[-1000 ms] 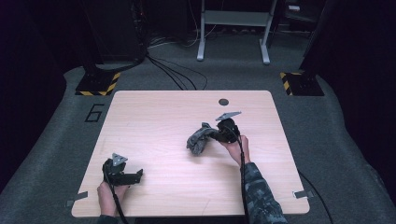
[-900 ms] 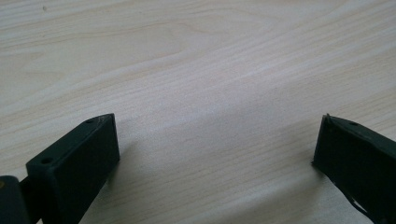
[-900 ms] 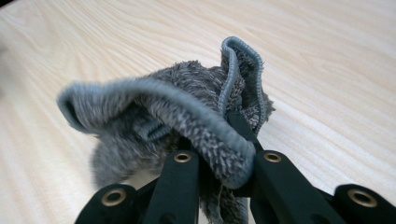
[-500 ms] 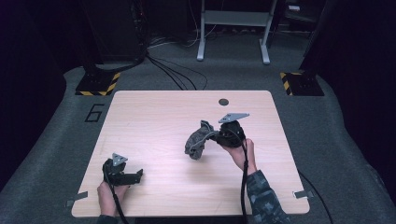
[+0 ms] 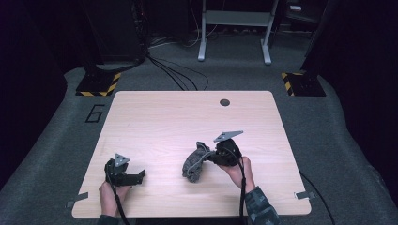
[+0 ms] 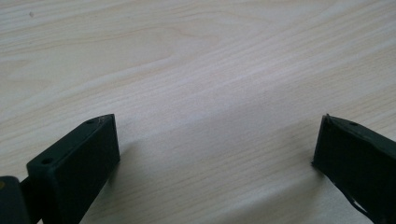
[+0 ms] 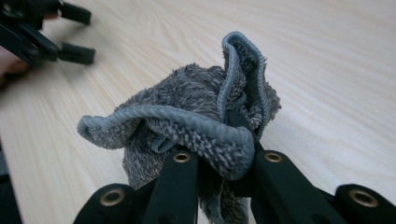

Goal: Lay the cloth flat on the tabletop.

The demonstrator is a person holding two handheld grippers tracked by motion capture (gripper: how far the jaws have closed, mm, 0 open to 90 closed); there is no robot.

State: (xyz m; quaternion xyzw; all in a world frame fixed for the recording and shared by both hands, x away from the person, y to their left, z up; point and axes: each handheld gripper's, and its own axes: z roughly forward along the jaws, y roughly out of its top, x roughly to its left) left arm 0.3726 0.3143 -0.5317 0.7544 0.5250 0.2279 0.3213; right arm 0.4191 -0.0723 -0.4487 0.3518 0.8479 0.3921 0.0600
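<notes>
Carried down and a little leftward across the high view since the earlier frames, the right gripper (image 5: 211, 157) now sits lower right of centre, its jaws pinched together on a bunched grey cloth (image 5: 195, 162). That shift suggests the cloth is being brought toward the person's edge of the table (image 5: 155, 122). From the jaws the cloth hangs leftward and down, its long axis slanting from upper right to lower left, its lower end touching the wood or just above it. At lower left, the left gripper (image 5: 137, 175) rests in place, jaws apart over bare wood.
</notes>
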